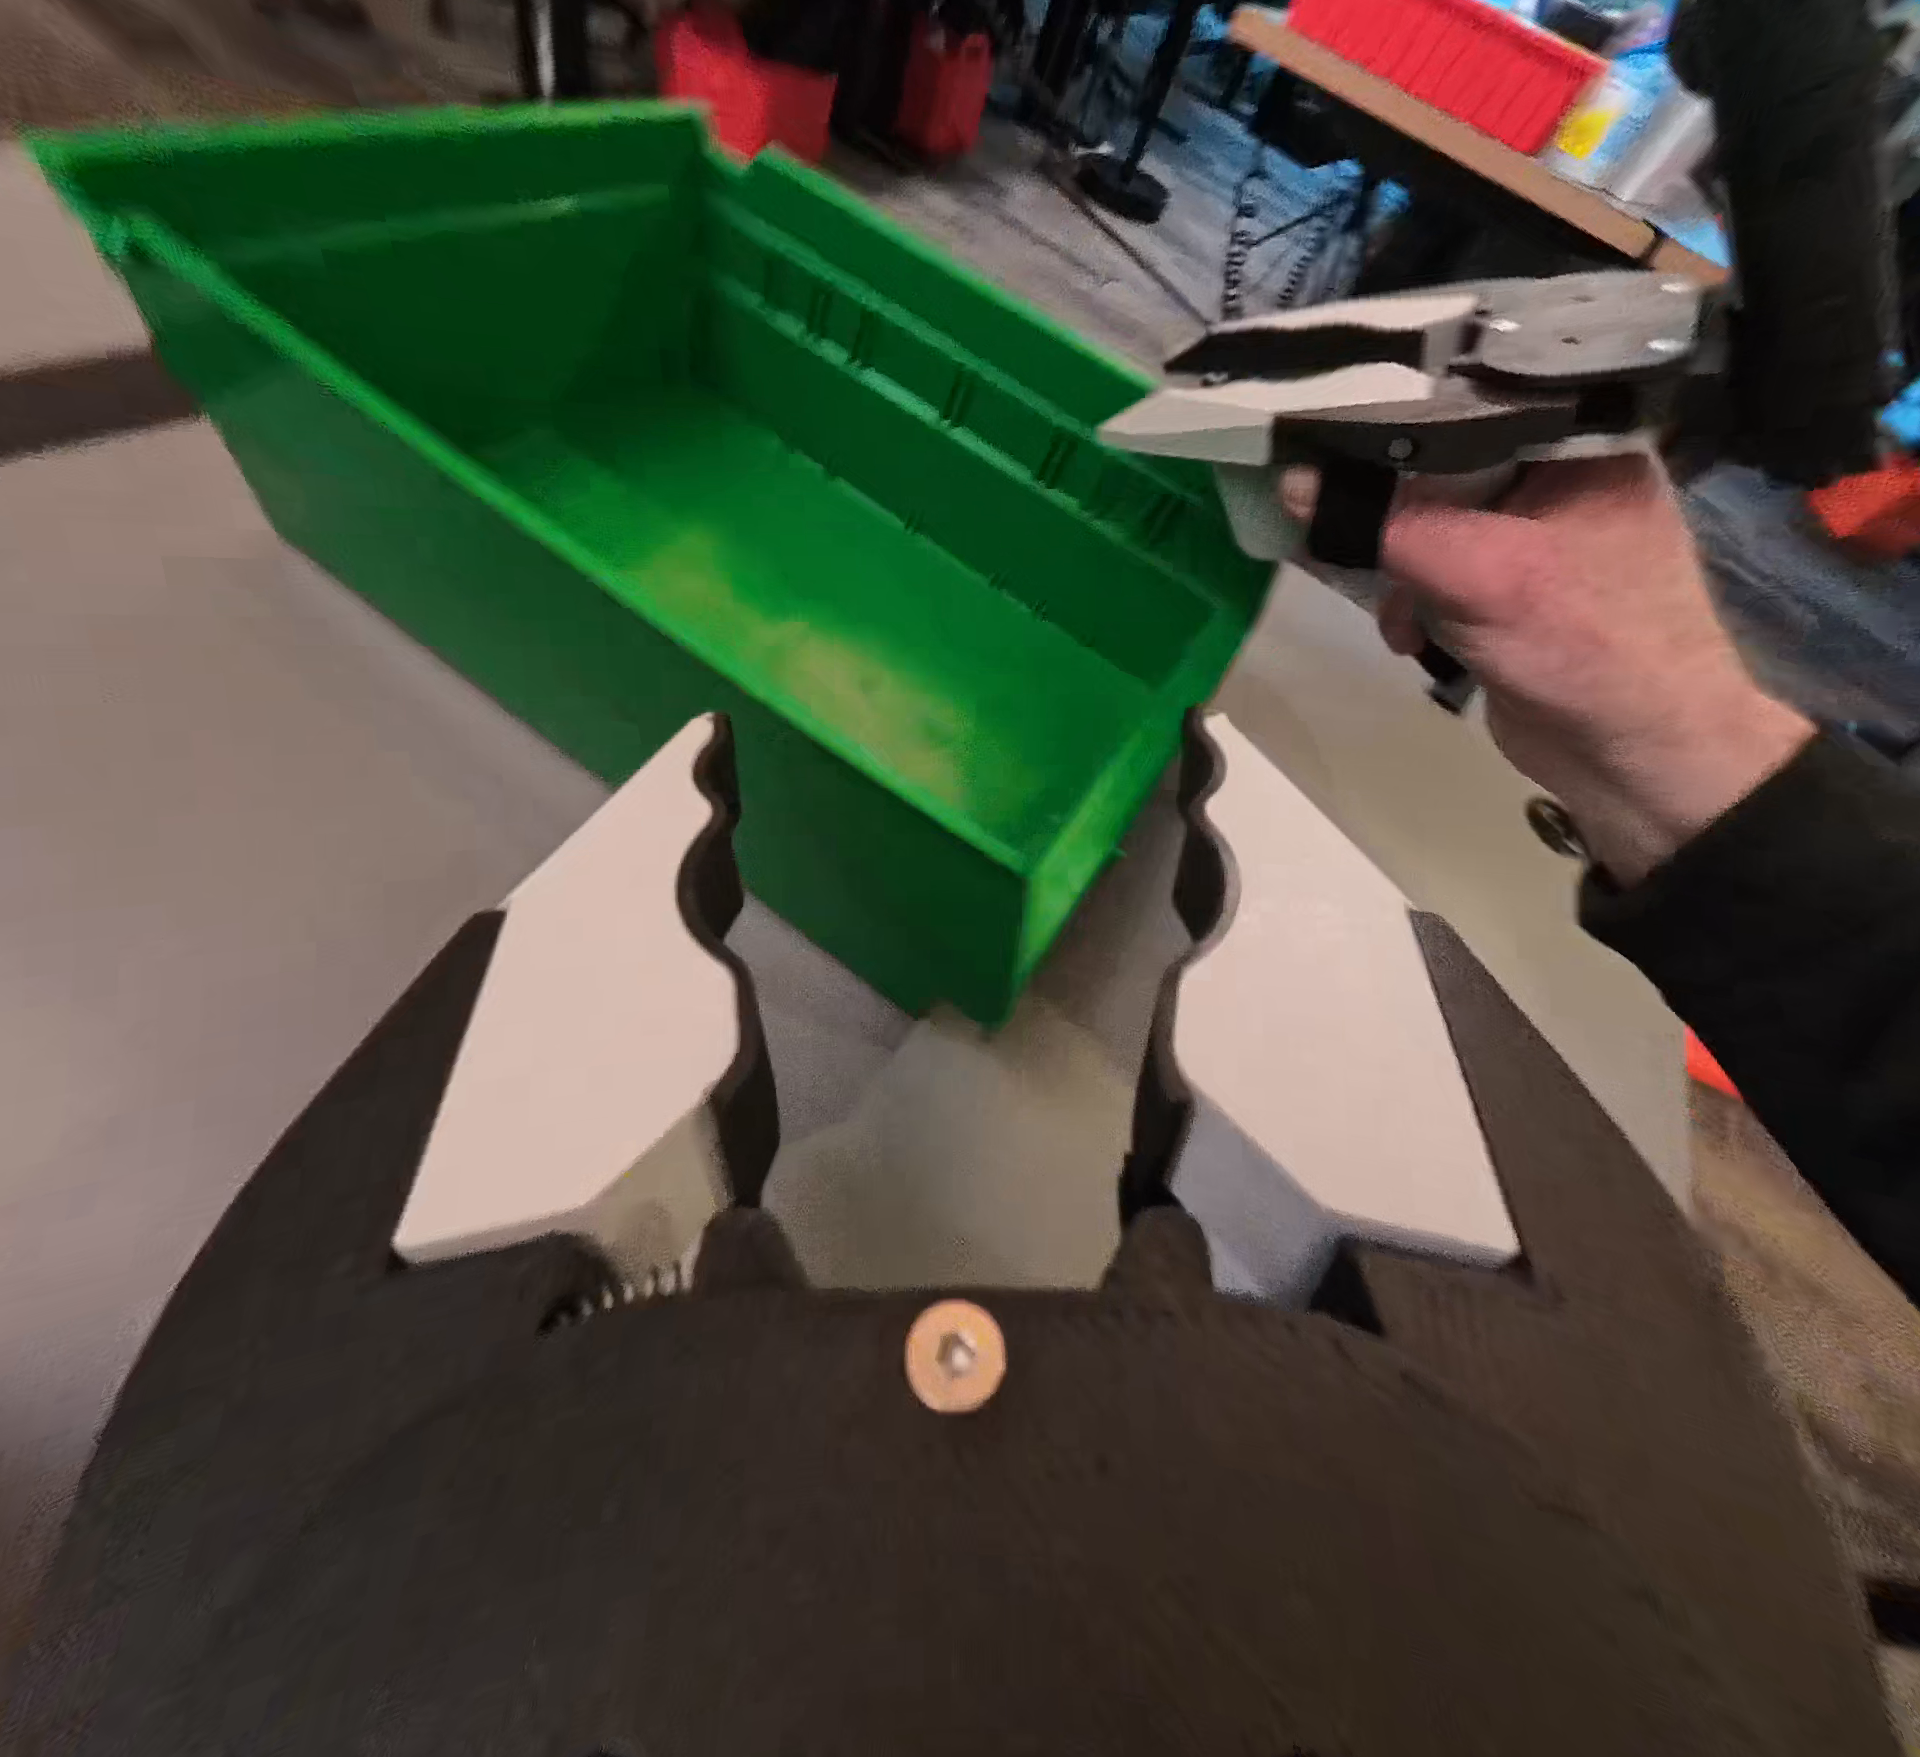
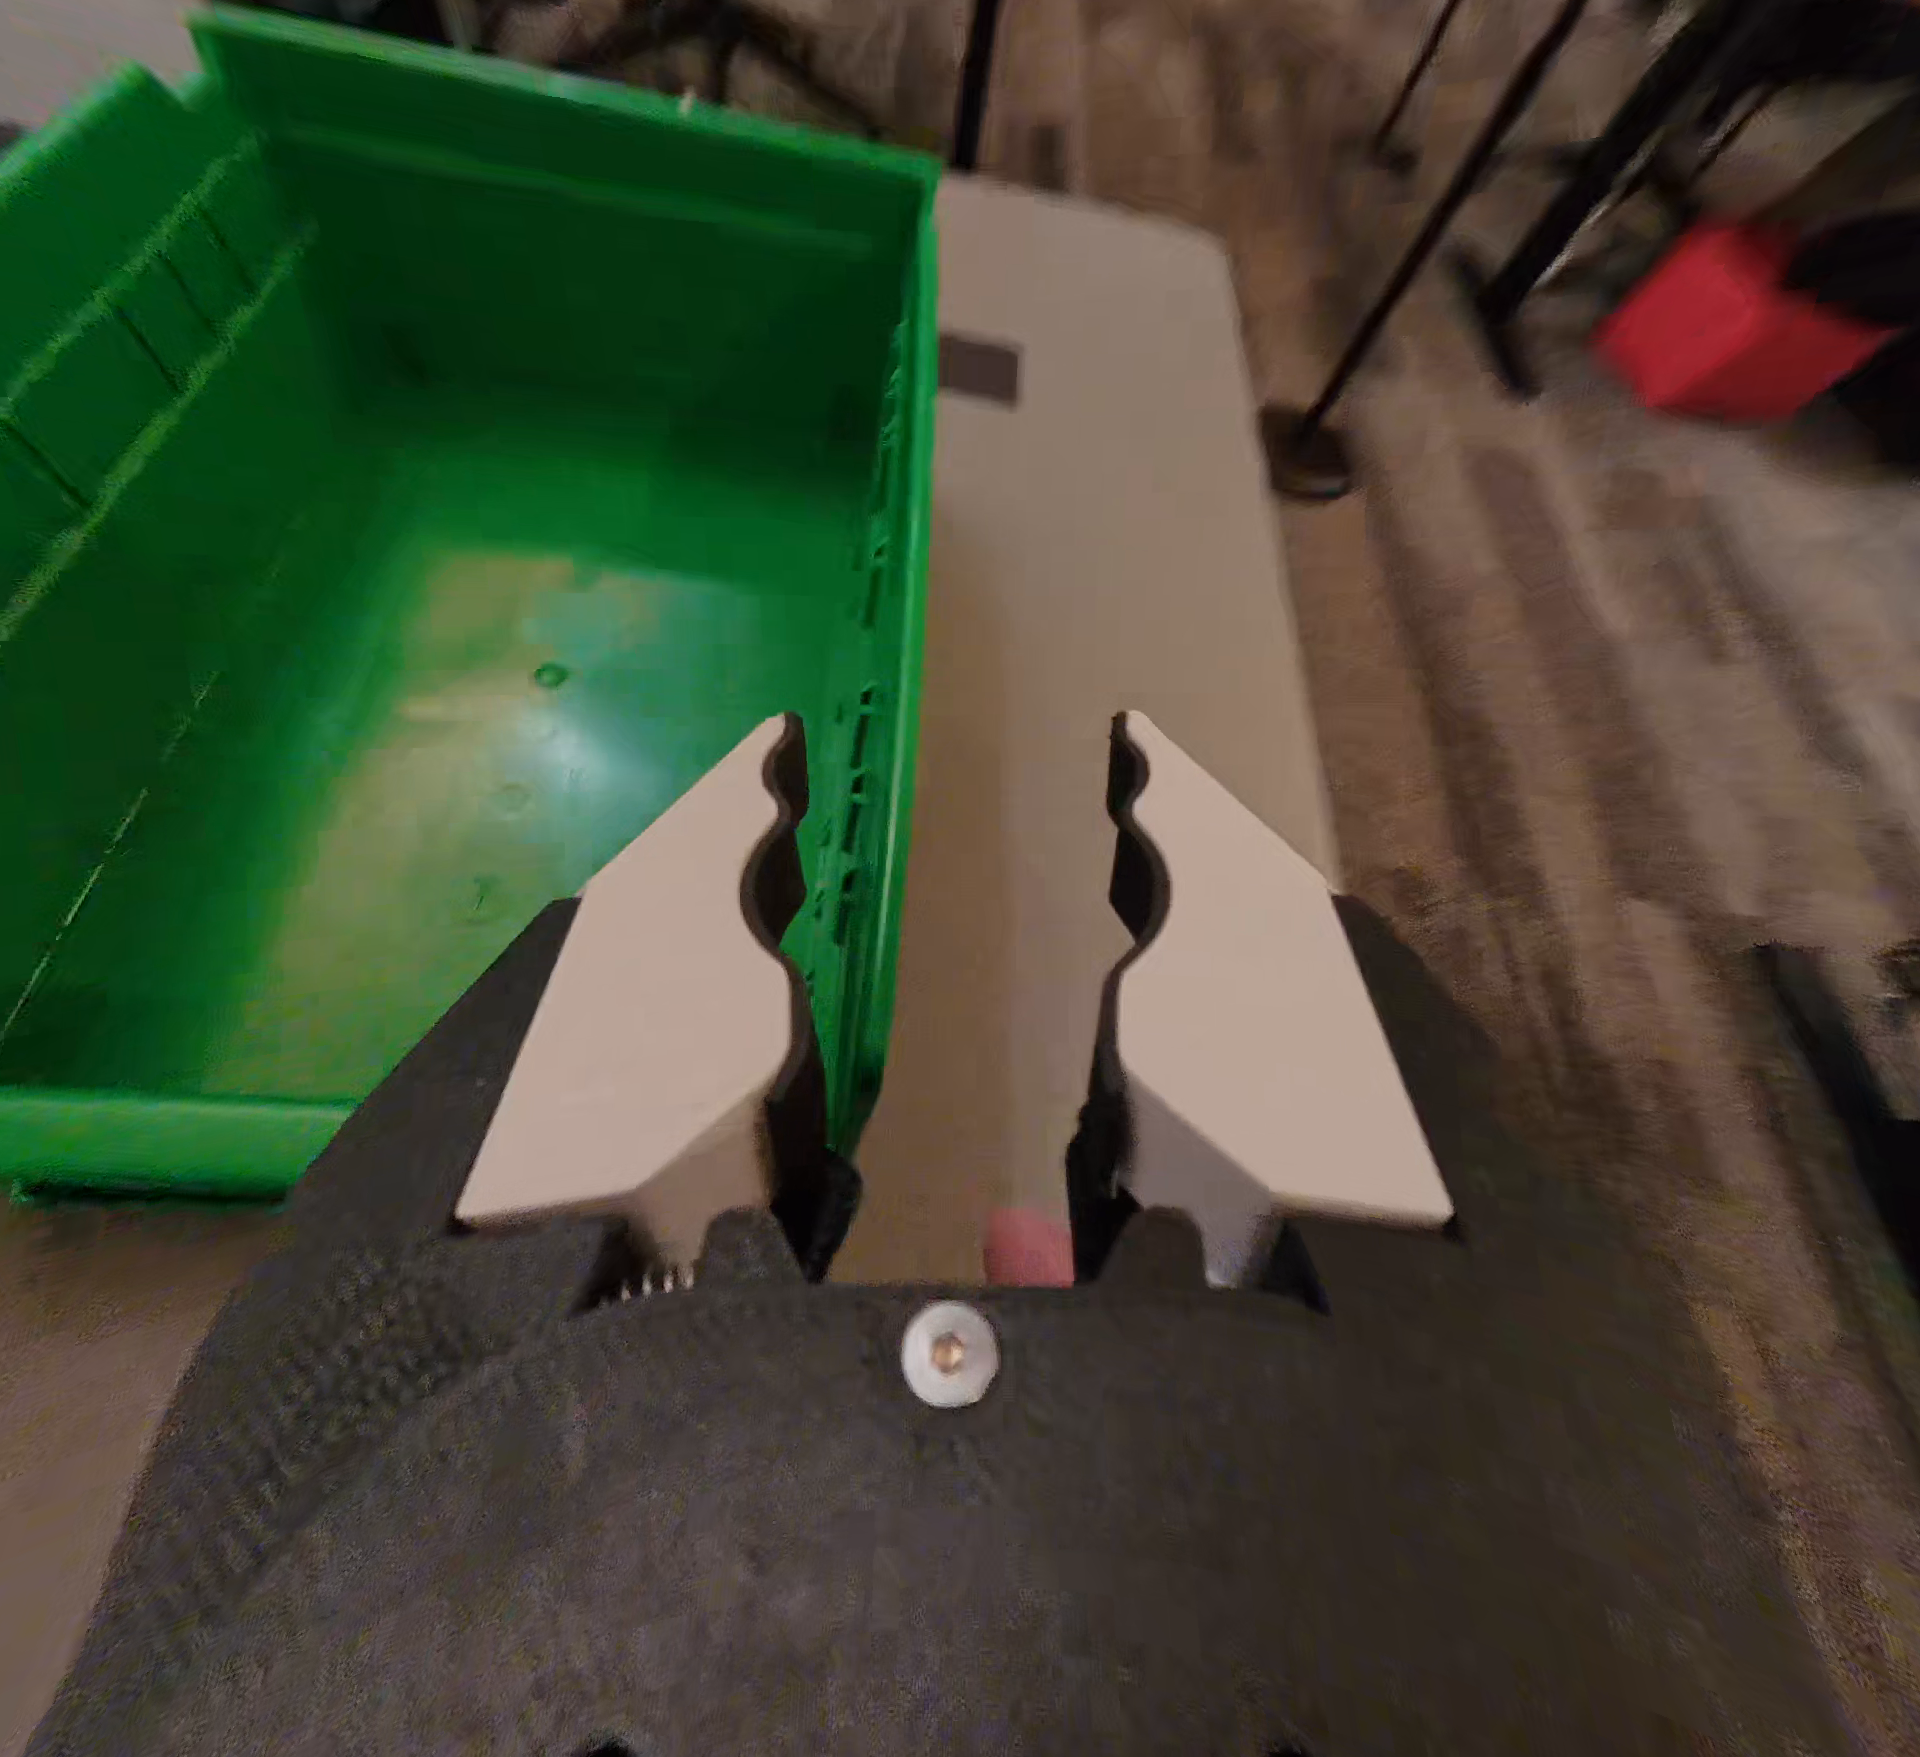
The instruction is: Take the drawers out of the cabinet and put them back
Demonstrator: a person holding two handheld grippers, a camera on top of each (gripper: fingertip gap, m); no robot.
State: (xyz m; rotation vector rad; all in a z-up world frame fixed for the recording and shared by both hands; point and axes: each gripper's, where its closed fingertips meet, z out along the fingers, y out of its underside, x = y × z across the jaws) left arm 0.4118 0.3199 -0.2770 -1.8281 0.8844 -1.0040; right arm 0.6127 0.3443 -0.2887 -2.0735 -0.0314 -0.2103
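Note:
A green plastic drawer (image 1: 727, 502) lies open side up on a pale grey table (image 1: 208, 772); it is empty. My left gripper (image 1: 956, 731) is open, and the drawer's near corner sits between its fingertips. My right gripper (image 1: 1138, 403), held by a hand (image 1: 1558, 627), is at the drawer's far side wall. In the right wrist view the right gripper (image 2: 956, 720) is open and straddles the side wall of the drawer (image 2: 468, 564), with one finger over the inside and one over the table (image 2: 1091, 512). No cabinet is in view.
The table's edge runs close to the right of the drawer, with carpet floor beyond. Black stand legs (image 2: 1382, 315) and a red box (image 2: 1725, 325) are on the floor. A red bin (image 1: 1444, 34) sits on another table behind.

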